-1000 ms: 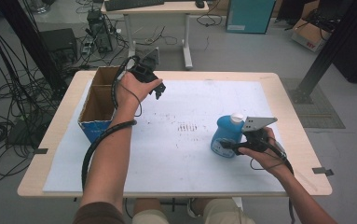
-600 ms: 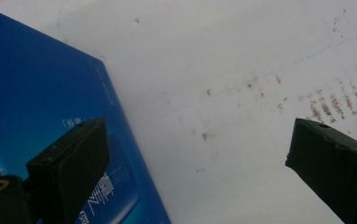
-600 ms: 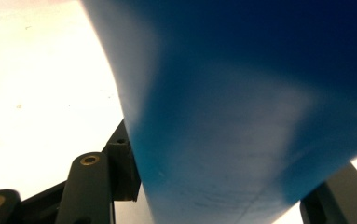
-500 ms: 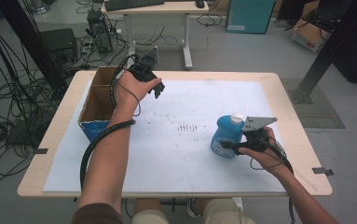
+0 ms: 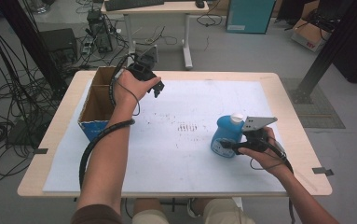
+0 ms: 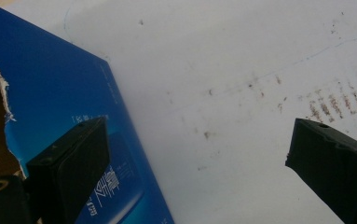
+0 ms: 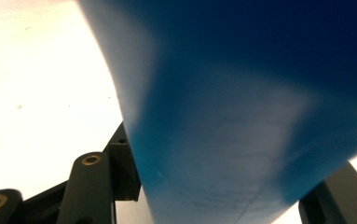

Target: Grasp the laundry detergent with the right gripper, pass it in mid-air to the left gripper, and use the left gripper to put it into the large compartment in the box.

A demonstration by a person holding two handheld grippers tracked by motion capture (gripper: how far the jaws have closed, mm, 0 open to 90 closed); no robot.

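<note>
A blue plastic bottle [image 5: 226, 134] with a white cap stands on the white sheet at the table's right. My right gripper [image 5: 224, 144] is shut on its lower body, and the right gripper view has the blue bottle wall [image 7: 241, 121] pressed between the two black jaws. Far left, my left gripper [image 5: 156, 88] hangs open above the sheet, just right of the cardboard box [image 5: 94, 105]. In the left gripper view its jaws stand wide apart with nothing between them, over the box's blue side [image 6: 59, 88] and the stained sheet [image 6: 223, 93].
The open cardboard box with a blue outer face sits at the table's left edge. The white sheet [image 5: 181, 154] covers most of the wooden table [image 5: 302, 140]. Cables trail from both grippers. Beyond the table stand a desk, black cables and boxes on the floor.
</note>
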